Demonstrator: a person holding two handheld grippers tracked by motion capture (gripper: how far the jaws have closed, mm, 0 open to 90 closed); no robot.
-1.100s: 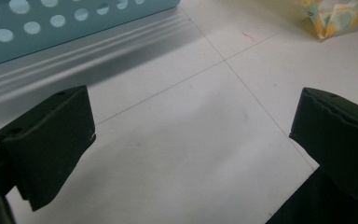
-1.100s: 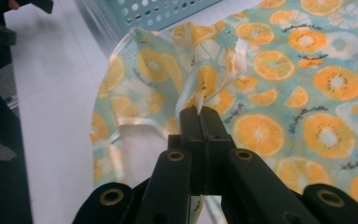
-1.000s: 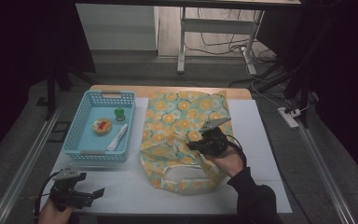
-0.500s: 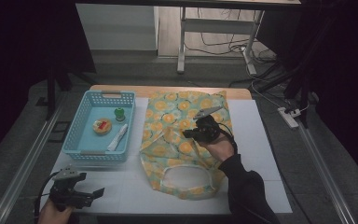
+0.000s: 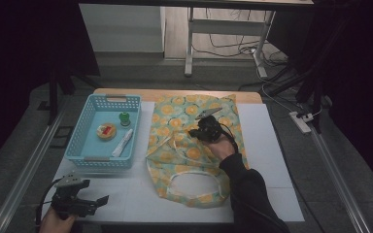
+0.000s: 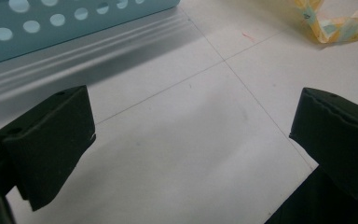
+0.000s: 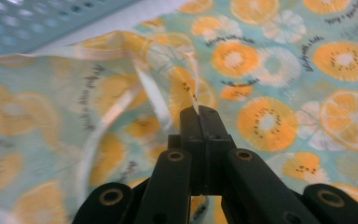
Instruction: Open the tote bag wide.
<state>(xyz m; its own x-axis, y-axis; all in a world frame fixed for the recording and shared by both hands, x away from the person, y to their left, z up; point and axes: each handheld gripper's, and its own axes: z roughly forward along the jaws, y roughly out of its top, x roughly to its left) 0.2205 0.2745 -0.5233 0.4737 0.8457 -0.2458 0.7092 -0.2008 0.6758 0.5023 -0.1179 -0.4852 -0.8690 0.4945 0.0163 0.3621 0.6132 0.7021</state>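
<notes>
High view: right gripper (image 5: pixel 200 130) over the orange-print turquoise fabric apron (image 5: pixel 175 127), flat on the table beside the blue plastic basket (image 5: pixel 80 136).

Left gripper view: jaws apart, idle.

Right gripper view: jaws clamped on an apron fold; folding looks barely begun.

Basket (image 7: pixel 42 23) blurred, cut off; small basket items (image 5: pixel 108 131) unidentifiable.

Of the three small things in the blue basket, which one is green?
The small green item by the blue basket's far right corner. The round yellow-and-red piece lies left of it, the white tube nearer the person.
</notes>
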